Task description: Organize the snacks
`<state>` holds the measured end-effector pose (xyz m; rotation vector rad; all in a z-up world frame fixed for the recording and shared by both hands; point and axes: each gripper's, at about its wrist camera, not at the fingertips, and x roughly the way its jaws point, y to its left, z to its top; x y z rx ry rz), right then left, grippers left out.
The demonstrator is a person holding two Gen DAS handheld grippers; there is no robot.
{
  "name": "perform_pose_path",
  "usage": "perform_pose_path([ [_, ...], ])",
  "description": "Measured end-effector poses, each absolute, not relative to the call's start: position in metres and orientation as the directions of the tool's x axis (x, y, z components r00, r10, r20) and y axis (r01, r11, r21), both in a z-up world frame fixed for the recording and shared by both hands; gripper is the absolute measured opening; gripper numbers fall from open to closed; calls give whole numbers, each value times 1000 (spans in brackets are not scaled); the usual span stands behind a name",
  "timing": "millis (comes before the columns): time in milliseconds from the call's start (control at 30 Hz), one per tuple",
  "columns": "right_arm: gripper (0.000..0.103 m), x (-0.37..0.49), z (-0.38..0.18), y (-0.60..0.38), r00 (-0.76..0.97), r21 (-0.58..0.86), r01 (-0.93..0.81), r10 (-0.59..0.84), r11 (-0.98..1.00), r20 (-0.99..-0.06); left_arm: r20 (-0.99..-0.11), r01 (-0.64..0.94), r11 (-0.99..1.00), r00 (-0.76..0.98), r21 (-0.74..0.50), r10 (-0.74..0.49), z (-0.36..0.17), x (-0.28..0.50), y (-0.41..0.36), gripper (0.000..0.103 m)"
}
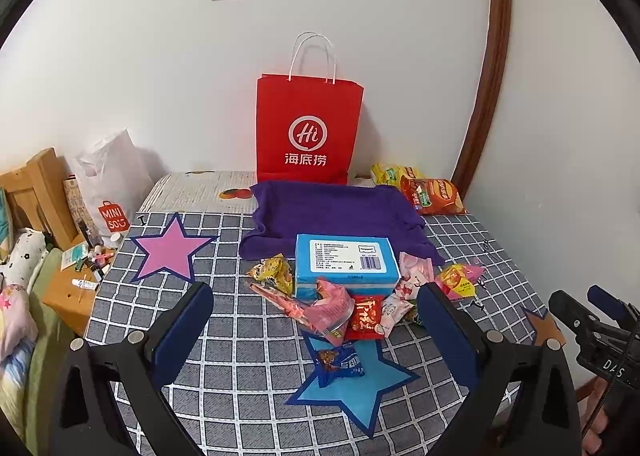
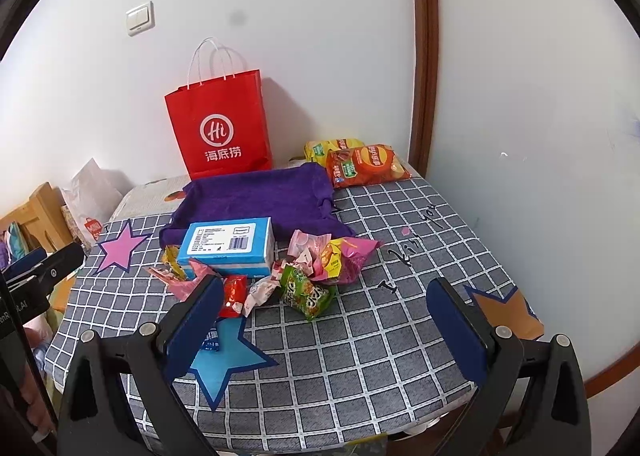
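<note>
Snacks point(image 1: 352, 308) lie heaped at mid-table on the checked cloth point(image 1: 248, 340), crowding the 6 o'clock side of a blue box point(image 1: 347, 261); one blue packet point(image 1: 340, 364) rests on the blue star point(image 1: 352, 392). The left gripper point(image 1: 316, 320) is spread wide, empty, touching nothing. The right gripper point(image 2: 326, 320) likewise gapes wide and empty above the cloth.

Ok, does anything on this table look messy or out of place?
Yes. Small snack packets lie in a loose heap around the blue box, some overlapping. One blue packet sits apart on the blue star. Two chip bags lie at the back corner. The purple cloth is rumpled.
</note>
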<state>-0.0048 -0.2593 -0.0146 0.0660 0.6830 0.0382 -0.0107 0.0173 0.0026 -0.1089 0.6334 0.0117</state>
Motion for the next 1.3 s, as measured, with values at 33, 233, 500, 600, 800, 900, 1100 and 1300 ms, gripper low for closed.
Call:
perform_pose_path([
  [33, 100, -5, -14, -259, 777, 75, -16, 60, 997, -626, -587, -47, 995, 809, -92, -16, 3, -12, 17, 102],
  [233, 100, -1, -16, -261, 781, 89, -18, 70, 996, -621, -589, -62, 996, 808, -69, 10, 2, -11, 17, 102],
  [500, 100, 0, -18, -260, 773, 81, -16, 64, 997, -631, -585, -56, 996, 811, -72, 4, 3, -13, 18, 102],
  [600, 100, 0, -17, -260, 775, 76, -17, 61, 997, -629, -582, -52, 996, 813, -73, 0, 3, -15, 17, 102],
  [800, 100, -5, -16, -259, 782, 77, -23, 65, 997, -620, -581, -51, 996, 814, -77, -4, 4, -16, 17, 102],
  [900, 100, -7, -15, -257, 785, 73, -26, 66, 997, -616, -579, -49, 996, 815, -76, -4, 4, -17, 16, 102],
  [1100, 100, -8, -14, -256, 787, 78, -28, 70, 997, -613, -578, -48, 996, 816, -74, -4, 4, -17, 16, 102],
  [1300, 100, -10, -13, -254, 791, 77, -31, 71, 997, -607, -576, -47, 996, 817, -74, -5, 6, -18, 15, 102],
])
